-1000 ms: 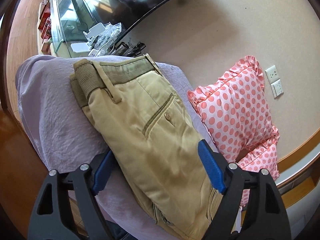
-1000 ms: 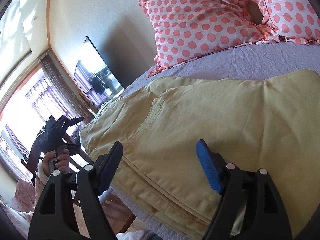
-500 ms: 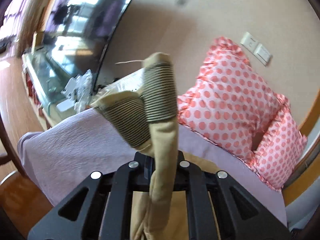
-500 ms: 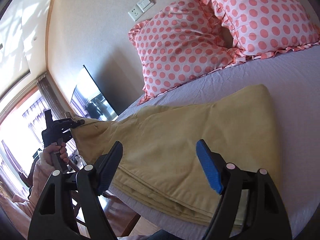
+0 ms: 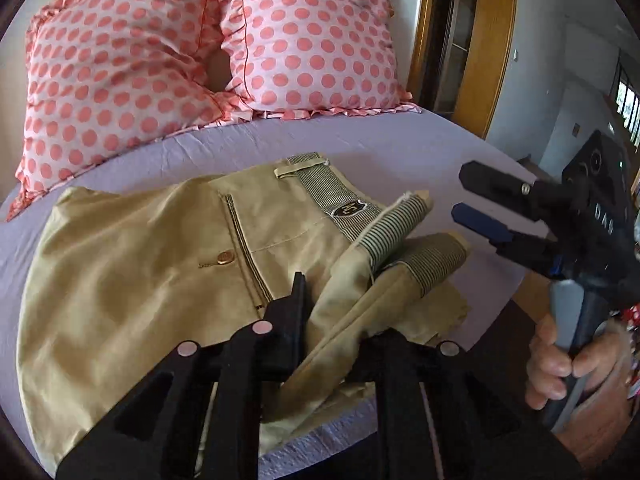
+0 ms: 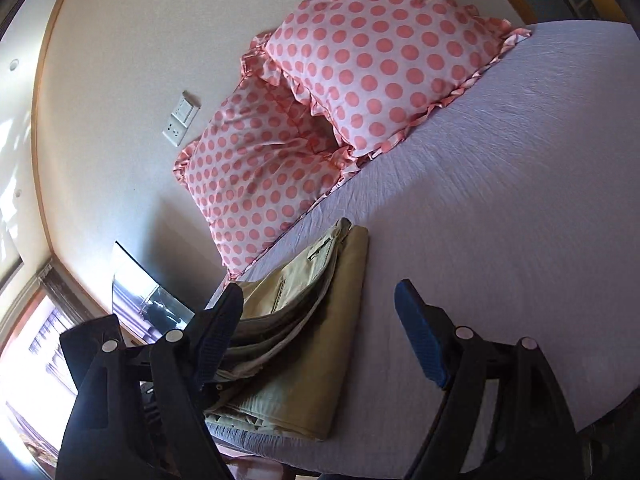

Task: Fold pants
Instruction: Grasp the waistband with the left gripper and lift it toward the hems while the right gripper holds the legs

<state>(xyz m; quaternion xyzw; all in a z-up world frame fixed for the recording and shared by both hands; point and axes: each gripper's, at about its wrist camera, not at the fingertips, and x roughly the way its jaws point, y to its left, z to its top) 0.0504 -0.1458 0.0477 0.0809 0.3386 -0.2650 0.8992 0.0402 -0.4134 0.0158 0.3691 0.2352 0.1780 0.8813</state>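
Note:
Khaki pants (image 5: 140,280) lie folded on the lilac bed sheet (image 5: 380,140). Their waistband end with striped lining (image 5: 404,224) is folded over on top. My left gripper (image 5: 336,320) is shut on the waistband fabric near the bed's front edge. My right gripper (image 6: 320,332) is open and empty; it shows in the left wrist view (image 5: 492,208) hovering just right of the waistband. In the right wrist view the folded pants (image 6: 312,320) lie between and beyond its fingers, left of centre.
Two pink polka-dot pillows (image 5: 200,40) lean on the wall at the bed's head. A wooden door frame (image 5: 480,40) stands to the right. A TV (image 6: 148,300) and window are at the left in the right wrist view.
My left gripper closed on the waistband, lifted it and carried it over onto the folded pants. My right gripper drew back to the right off the pants, still open.

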